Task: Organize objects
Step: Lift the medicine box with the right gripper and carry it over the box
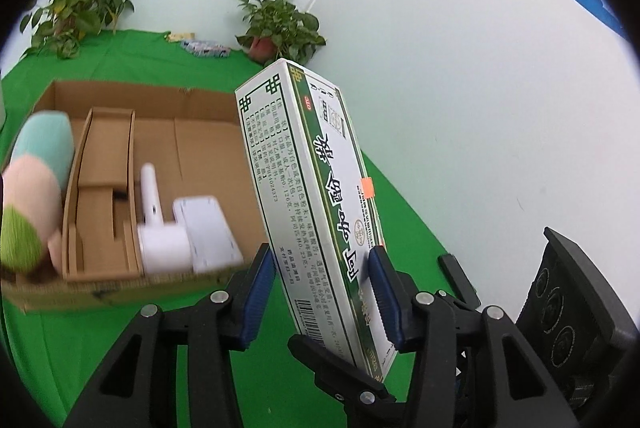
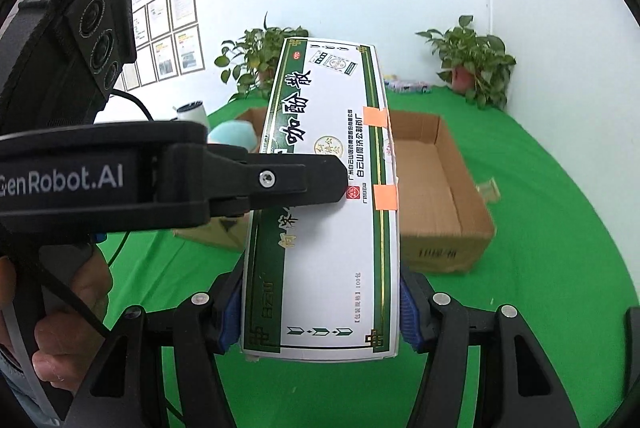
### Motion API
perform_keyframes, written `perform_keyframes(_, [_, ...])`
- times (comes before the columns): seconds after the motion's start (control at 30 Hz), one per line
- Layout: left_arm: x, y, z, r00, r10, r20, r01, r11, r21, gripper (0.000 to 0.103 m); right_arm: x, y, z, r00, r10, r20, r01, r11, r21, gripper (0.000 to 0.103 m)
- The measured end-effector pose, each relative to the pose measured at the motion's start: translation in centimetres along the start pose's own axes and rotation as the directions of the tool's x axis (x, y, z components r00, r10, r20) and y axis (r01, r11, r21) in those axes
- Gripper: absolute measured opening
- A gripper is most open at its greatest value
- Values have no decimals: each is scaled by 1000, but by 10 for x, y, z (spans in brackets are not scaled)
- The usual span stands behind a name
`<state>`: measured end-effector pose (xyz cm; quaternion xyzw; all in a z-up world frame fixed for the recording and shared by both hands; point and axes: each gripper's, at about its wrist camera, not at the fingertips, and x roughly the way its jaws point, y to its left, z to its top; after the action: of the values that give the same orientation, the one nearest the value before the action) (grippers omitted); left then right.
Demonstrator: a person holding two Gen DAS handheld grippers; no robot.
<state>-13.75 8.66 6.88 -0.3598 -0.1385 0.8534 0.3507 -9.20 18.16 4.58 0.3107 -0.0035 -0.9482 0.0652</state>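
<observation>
A long white and green medicine box [image 1: 316, 188] with Chinese print and orange tape is held in the air by both grippers. My left gripper [image 1: 322, 292] is shut on its middle, blue pads on both sides. My right gripper [image 2: 320, 320] is shut on its near end [image 2: 324, 260]. The left gripper's finger [image 2: 280, 180] crosses the box in the right wrist view. An open cardboard box [image 1: 160, 156] lies beyond on the green cloth, holding a white handheld device [image 1: 160, 236], a white flat pack [image 1: 208, 232] and a pastel plush toy [image 1: 36, 188].
Two potted plants [image 1: 280, 28] [image 1: 76, 8] stand at the back by the white wall. Small packets [image 1: 204, 48] lie between them. A white cup [image 2: 192, 110] stands left of the cardboard box [image 2: 436, 196]. Framed papers and photos hang on the wall [image 2: 172, 28].
</observation>
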Motion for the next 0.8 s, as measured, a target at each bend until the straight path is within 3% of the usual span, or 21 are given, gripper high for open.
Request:
perform_keyframes(0.17, [18, -2, 55, 1000, 13, 5, -13, 1000, 20, 47, 14, -15, 55, 1000, 13, -6, -13, 1000, -5, 59])
perform_keyframes(0.37, [52, 5, 87, 999, -1, -49, 0, 1000, -26, 47, 43, -42, 100, 998, 16, -64, -15, 1000, 18, 59])
perform_keyframes(0.63, [108, 32, 83, 989, -21, -149, 7, 996, -94, 45, 95, -78, 103, 982, 30, -186, -17, 997, 73, 59])
perform_keyframes(0.8, [144, 57, 72, 976, -24, -217, -9, 989, -149, 44, 134, -96, 93, 960, 55, -274, -28, 995, 101, 60])
